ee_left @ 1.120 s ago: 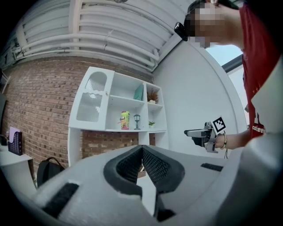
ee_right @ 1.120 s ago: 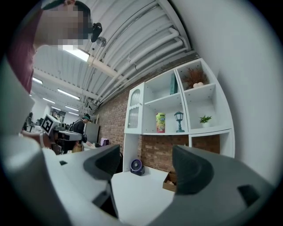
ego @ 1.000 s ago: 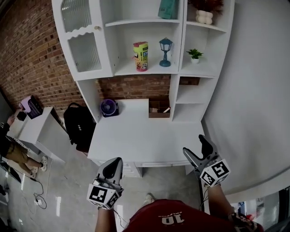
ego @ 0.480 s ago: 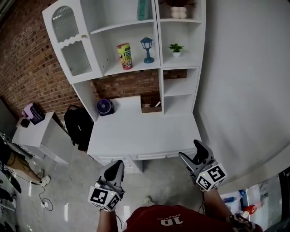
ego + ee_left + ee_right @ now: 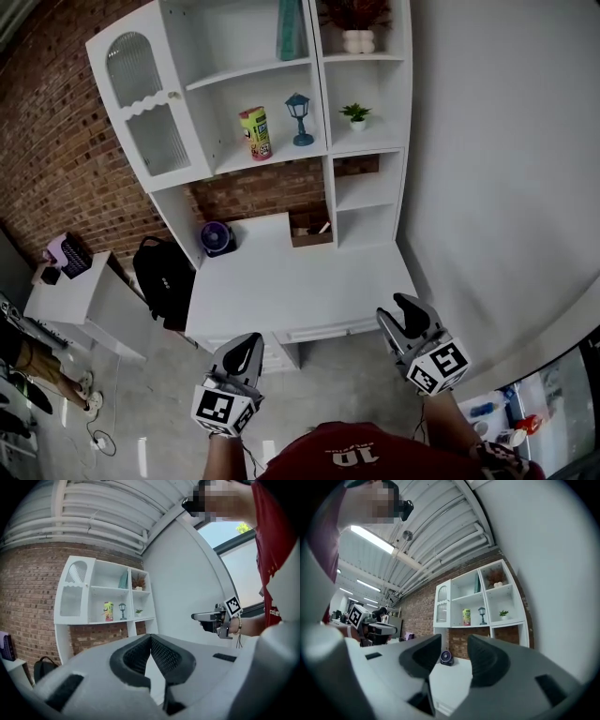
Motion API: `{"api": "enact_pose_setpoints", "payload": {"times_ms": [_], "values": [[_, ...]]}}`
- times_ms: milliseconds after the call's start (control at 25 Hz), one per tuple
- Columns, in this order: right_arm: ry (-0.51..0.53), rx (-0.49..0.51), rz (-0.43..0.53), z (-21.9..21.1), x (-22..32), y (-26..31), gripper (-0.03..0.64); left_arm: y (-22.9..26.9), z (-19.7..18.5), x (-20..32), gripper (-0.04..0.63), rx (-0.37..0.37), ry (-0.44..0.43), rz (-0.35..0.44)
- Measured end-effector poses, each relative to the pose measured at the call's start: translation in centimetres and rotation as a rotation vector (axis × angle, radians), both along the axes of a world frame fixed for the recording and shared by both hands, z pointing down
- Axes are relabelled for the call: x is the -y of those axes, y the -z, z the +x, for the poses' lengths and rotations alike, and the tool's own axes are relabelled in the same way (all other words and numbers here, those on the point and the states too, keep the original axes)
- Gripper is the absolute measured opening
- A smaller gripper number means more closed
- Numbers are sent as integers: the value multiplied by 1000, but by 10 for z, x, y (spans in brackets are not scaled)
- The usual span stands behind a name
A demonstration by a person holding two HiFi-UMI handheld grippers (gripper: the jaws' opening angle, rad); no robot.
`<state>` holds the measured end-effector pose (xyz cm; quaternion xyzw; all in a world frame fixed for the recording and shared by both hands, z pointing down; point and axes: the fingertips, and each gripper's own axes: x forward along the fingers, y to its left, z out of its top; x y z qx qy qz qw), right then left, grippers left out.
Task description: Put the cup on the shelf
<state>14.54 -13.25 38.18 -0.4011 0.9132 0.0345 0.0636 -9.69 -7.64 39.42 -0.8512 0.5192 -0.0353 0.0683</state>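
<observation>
The cup [image 5: 255,133], a tall yellow-green one with a pink base, stands upright on the middle shelf of the white shelf unit [image 5: 272,155], left of a blue lantern [image 5: 299,119]. It also shows far off in both gripper views, cup [image 5: 108,611] and cup [image 5: 466,617]. My left gripper [image 5: 246,347] hangs low in front of the desk, jaws shut and empty, tips touching in the left gripper [image 5: 150,638] view. My right gripper [image 5: 403,309] hovers off the desk's front right corner. In the right gripper [image 5: 454,641] view its jaws are closing with nothing between them.
A white desk [image 5: 291,281] sits under the shelves with a small purple fan [image 5: 217,238] and a wooden box [image 5: 309,228] at its back. A black backpack [image 5: 161,277] leans at its left, beside a low white table [image 5: 70,286]. A white wall [image 5: 497,169] runs along the right.
The head view has drifted, so the shelf unit sits a little further left and higher. The right gripper's jaws have narrowed. Both grippers stay low before the desk.
</observation>
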Motion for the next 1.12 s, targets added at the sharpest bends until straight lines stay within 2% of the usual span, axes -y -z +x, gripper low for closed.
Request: {"api": "enact_pose_setpoints", "payload": {"times_ms": [80, 200, 360, 680, 1120], "values": [[6, 5, -9, -11, 0, 0, 137, -6, -13, -4, 0, -19, 4, -15], [3, 4, -14, -20, -2, 1, 97, -8, -35, -8, 0, -84, 23, -29], [-16, -3, -11, -28, 1, 3, 63, -6, -57, -6, 0, -115, 53, -20], [-39, -14, 3, -48, -4, 9, 31, -11, -77, -10, 0, -131, 40, -24], [-88, 2, 5, -46, -8, 13, 8, -14, -81, -7, 0, -140, 11, -21]]}}
